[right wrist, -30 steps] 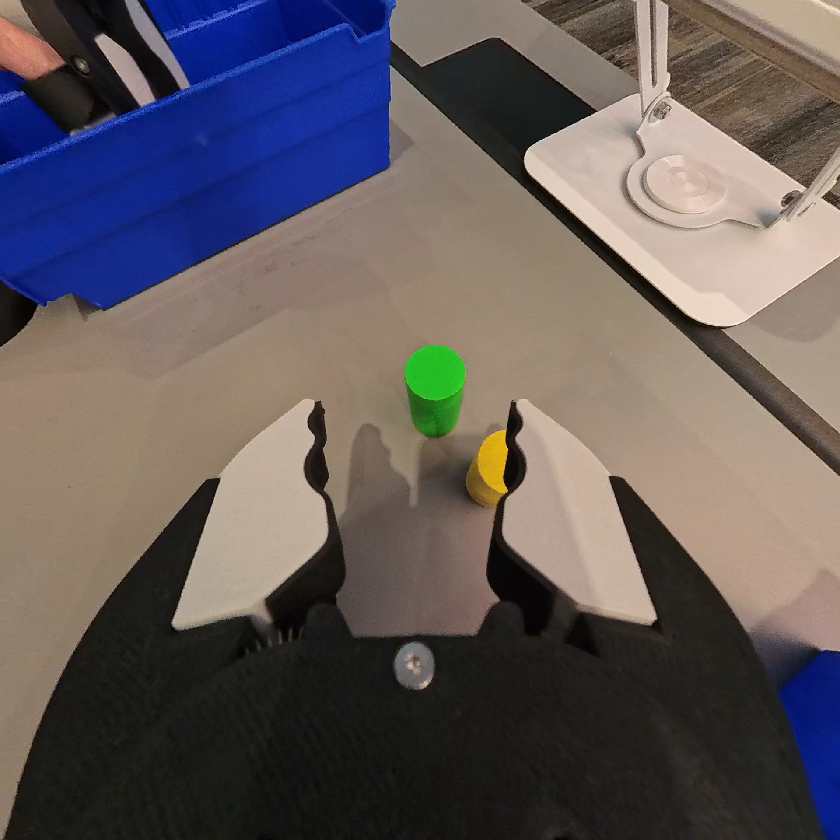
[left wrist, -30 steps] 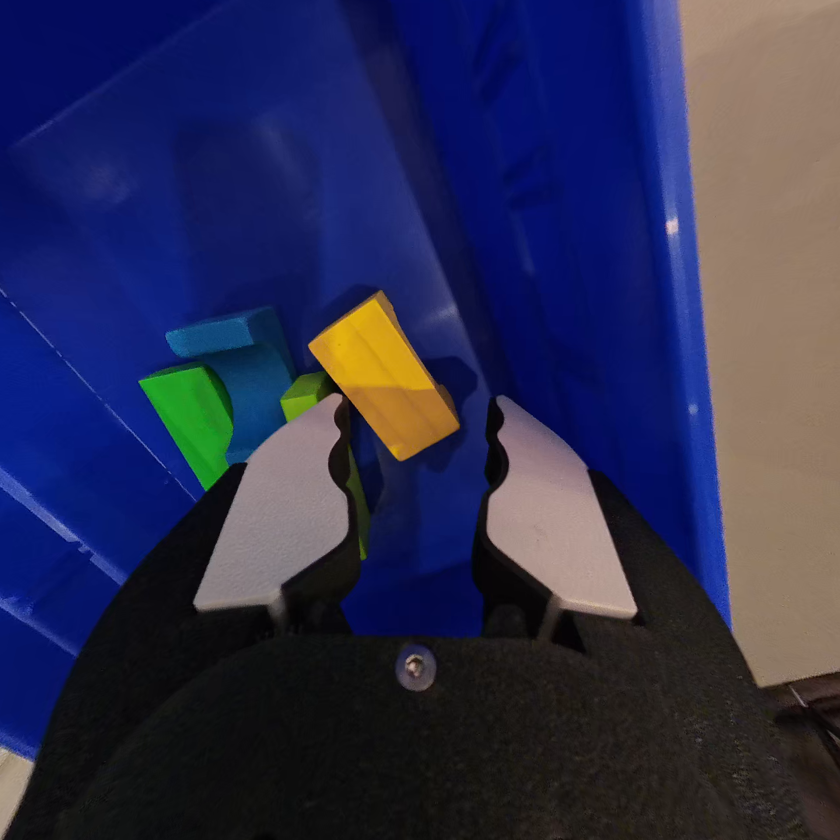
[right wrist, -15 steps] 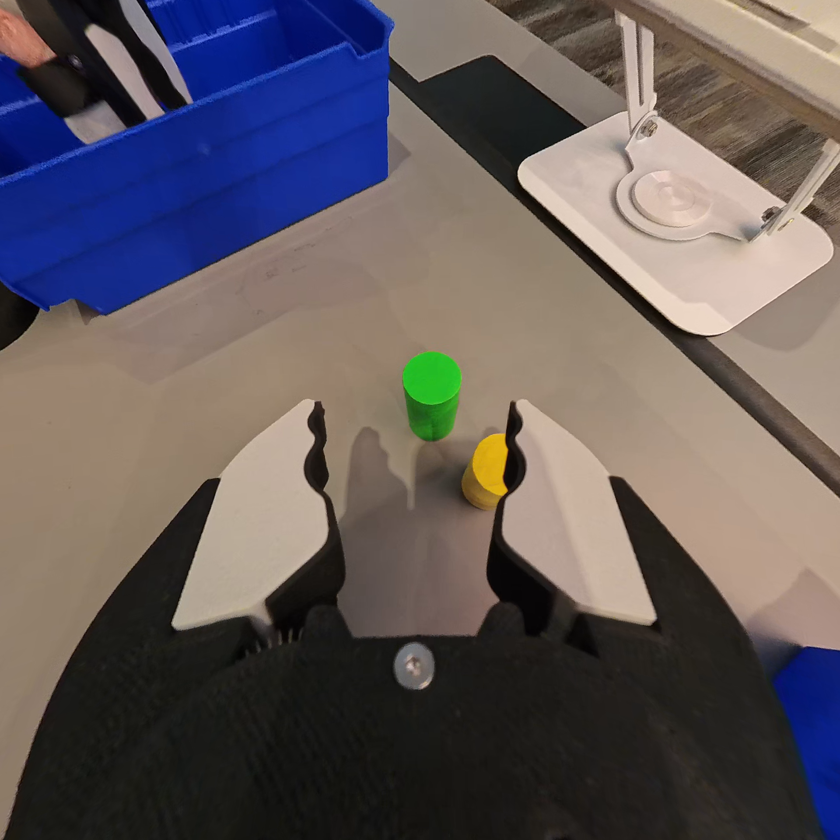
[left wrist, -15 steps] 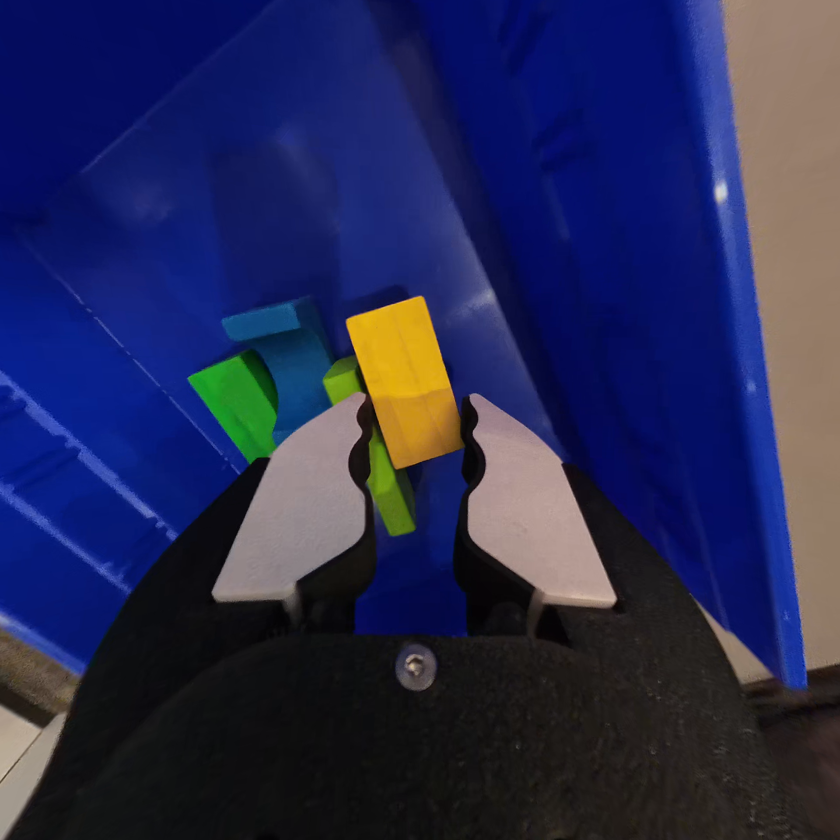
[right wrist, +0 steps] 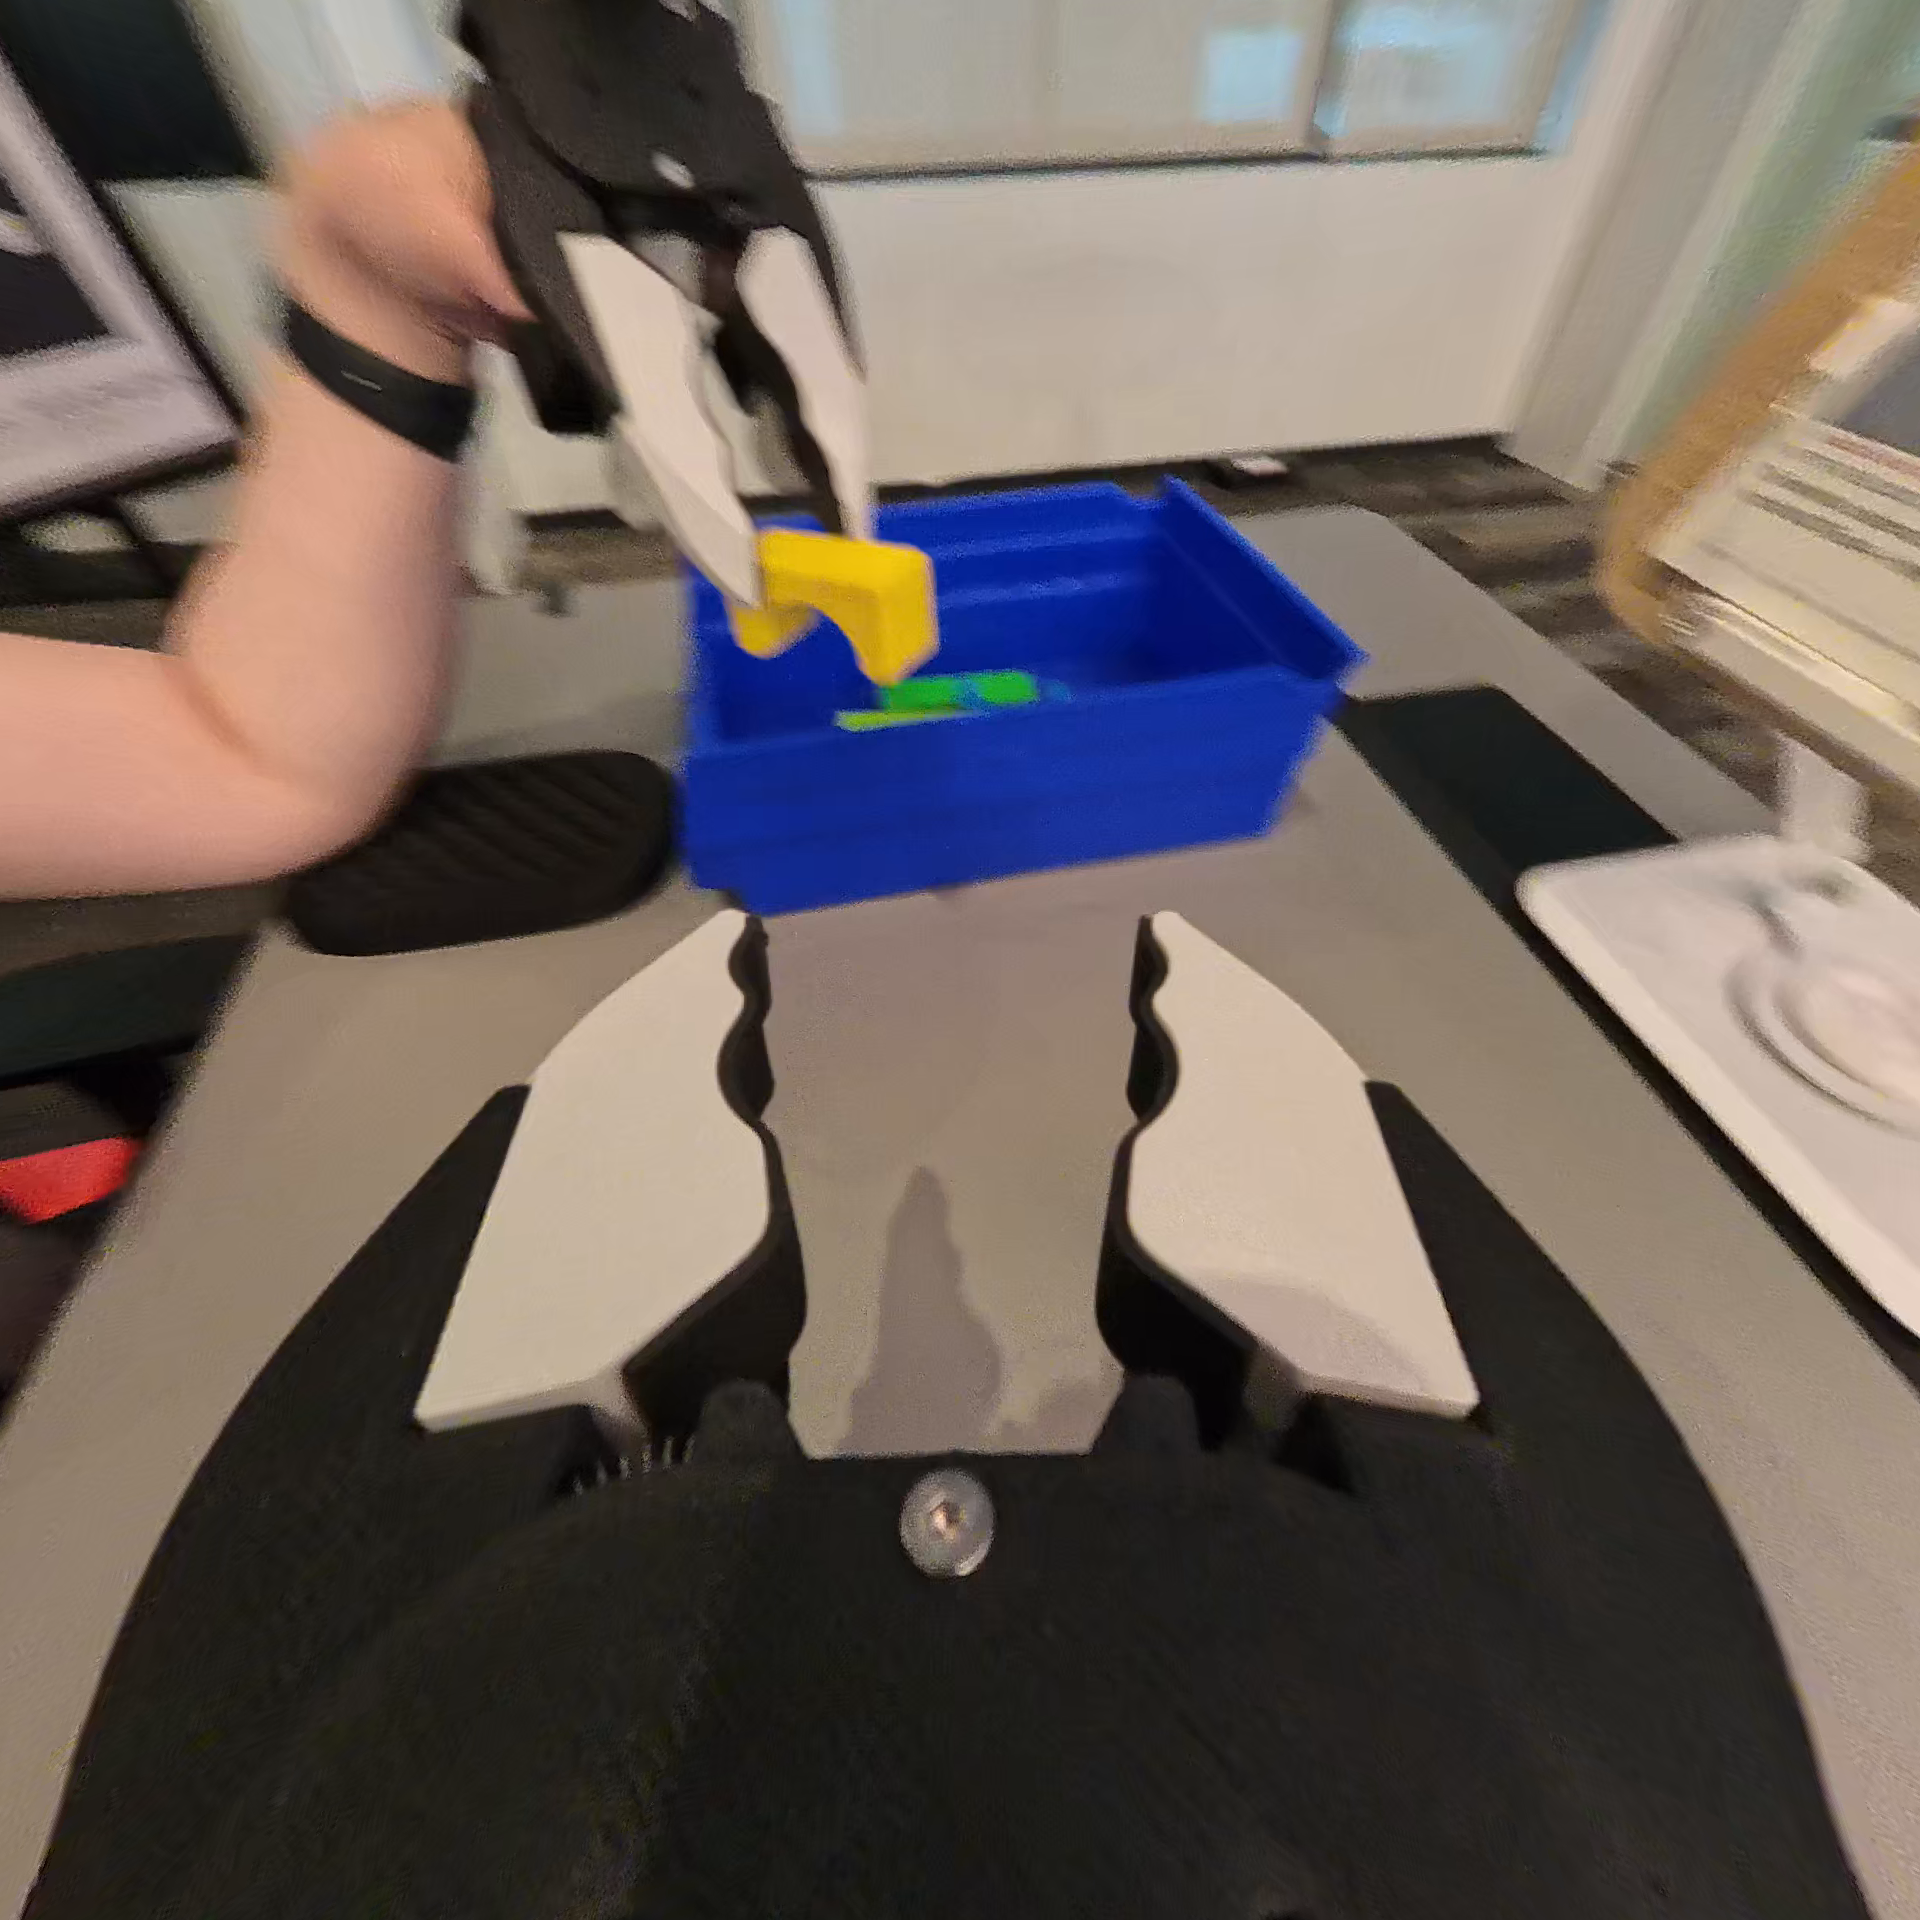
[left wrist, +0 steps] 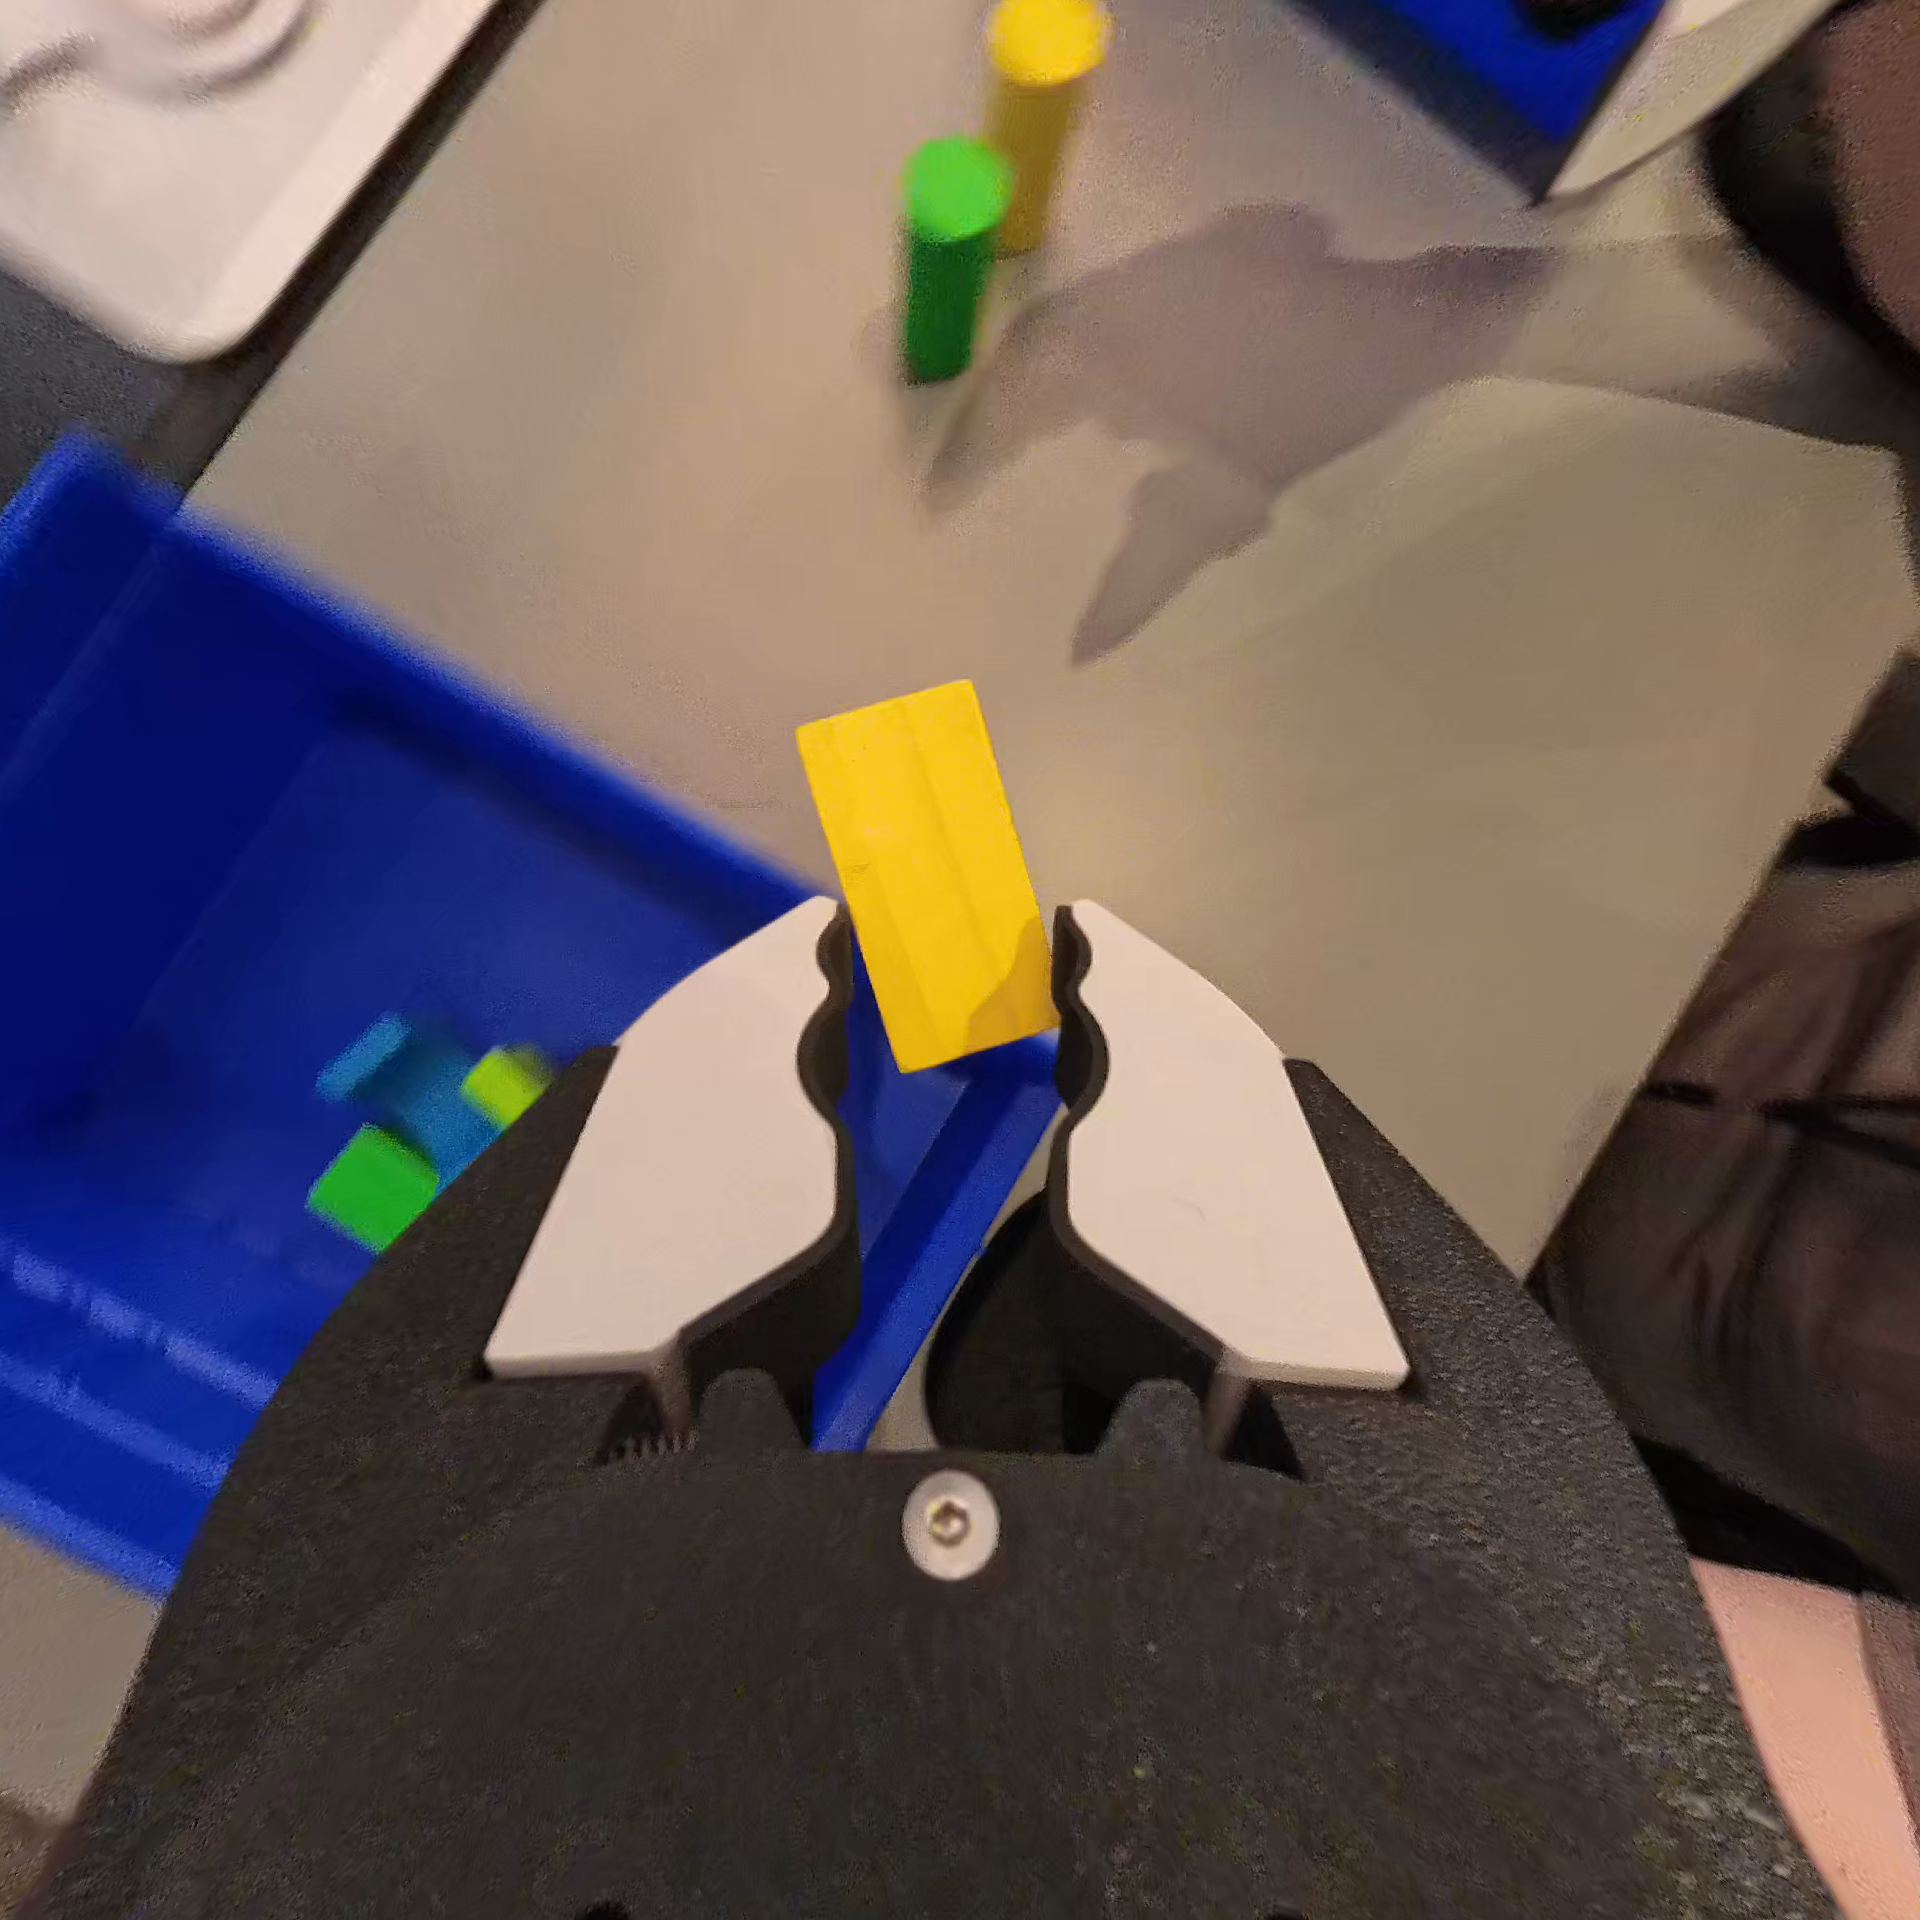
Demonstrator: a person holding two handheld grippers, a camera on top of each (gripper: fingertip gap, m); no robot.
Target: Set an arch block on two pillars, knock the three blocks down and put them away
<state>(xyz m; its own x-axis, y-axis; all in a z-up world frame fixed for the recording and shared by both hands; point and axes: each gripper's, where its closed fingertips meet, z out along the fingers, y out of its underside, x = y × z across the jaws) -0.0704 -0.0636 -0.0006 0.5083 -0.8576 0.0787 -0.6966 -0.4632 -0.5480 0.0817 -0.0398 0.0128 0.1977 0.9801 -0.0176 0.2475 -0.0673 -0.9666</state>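
My left gripper (left wrist: 948, 971) is shut on a yellow arch block (left wrist: 920, 868) and holds it in the air above the near corner of the blue bin (left wrist: 312, 748). The right wrist view shows that gripper (right wrist: 800, 556) with the arch (right wrist: 847, 603) raised over the bin (right wrist: 987, 810). A green pillar (left wrist: 948, 260) and a yellow pillar (left wrist: 1034, 114) stand upright on the grey table (left wrist: 1351, 831), close together. My right gripper (right wrist: 948, 997) is open and empty above the table; the pillars do not show in its view.
Green and blue blocks (left wrist: 416, 1132) lie in the bin. A white stand base (right wrist: 1714, 1049) sits on the table's right side in the right wrist view. A black ribbed pad (right wrist: 478, 852) lies left of the bin. A person's forearm (right wrist: 208, 665) holds the left gripper. One gripper's finger ends stand about 15 cm off the other's. To reach the yellow pillar (left wrist: 1034, 114) in a straight line is about 15 cm for my right fingers, about 30 cm for my left.
My left gripper closed on the yellow arch and lifted it out of the bin toward the table. My right gripper pulled back and tilted up, so the pillars left its view.
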